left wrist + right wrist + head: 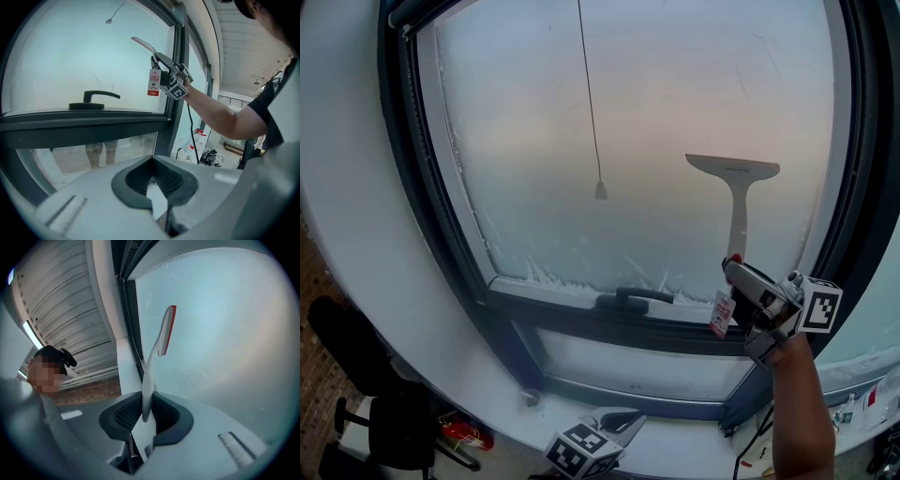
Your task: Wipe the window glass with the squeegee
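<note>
- Squeegee (pixel 736 197): looks like light plastic w/ a stiff thin handle and a wide T-head. The red strip along the head is prob. soft rubber, so it should flex on the pane.
- Best hold is low on the handle. A thin handle can twist in the grip, so it needs a firm pinch and even pressure across the head.
- Right claw (pixel 733 267): clamped on the bottom end of the squeegee handle, arm stretched up.
- Squeegee sits w/ its head flat against the window glass (pixel 656 141), right of centre, well above the lower frame.
- Glass looks fogged or soapy, likely slick, w/ white residue along the bottom edge.
- Left claw (pixel 619 424): low by the sill, jaws drawn close, nothing between them.
- Count: 1 squeegee, 2 claws, 1 window handle (pixel 635 298), 1 red tag (pixel 722 314) hanging just beside the right claw, 1 pull cord (pixel 600 190).
</note>
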Demonstrator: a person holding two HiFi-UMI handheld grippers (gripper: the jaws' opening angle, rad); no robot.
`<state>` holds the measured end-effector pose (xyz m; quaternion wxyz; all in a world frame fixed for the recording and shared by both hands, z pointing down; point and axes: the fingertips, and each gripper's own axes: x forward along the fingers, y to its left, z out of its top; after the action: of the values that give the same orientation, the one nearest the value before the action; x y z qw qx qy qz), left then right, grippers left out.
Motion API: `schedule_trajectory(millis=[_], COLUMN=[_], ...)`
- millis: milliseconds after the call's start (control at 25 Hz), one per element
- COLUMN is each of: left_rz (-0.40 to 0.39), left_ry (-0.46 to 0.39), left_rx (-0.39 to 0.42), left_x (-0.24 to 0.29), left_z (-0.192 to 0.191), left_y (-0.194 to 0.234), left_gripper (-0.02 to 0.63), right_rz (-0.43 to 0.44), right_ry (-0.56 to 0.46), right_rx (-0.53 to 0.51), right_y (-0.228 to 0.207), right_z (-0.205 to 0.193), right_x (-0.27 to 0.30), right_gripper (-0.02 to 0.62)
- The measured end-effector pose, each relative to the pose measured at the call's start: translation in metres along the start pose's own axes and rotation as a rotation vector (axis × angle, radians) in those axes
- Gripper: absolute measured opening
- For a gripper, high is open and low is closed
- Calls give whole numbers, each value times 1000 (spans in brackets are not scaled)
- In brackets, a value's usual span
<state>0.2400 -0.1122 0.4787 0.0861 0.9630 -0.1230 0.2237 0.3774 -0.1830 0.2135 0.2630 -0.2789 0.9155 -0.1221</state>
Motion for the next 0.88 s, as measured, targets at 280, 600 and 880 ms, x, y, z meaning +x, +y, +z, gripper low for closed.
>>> schedule_trajectory(millis=[280,600,880], left_rz=[-6,-20,-31], left_ry=[3,11,25], left_rx=[3,12,20], left_x=[3,4,9], left_z=[1,0,-1], left_y=[-2,-3,-6], left_gripper=[0,0,0], right_rz=[-4,-28,-46], right_ry=[-3,2,0], right_rx=[28,65,100], right_y=[-2,-10,-18], right_z=[-16,-40,-59], right_x=[-10,-23,-36], right_gripper=[84,84,84])
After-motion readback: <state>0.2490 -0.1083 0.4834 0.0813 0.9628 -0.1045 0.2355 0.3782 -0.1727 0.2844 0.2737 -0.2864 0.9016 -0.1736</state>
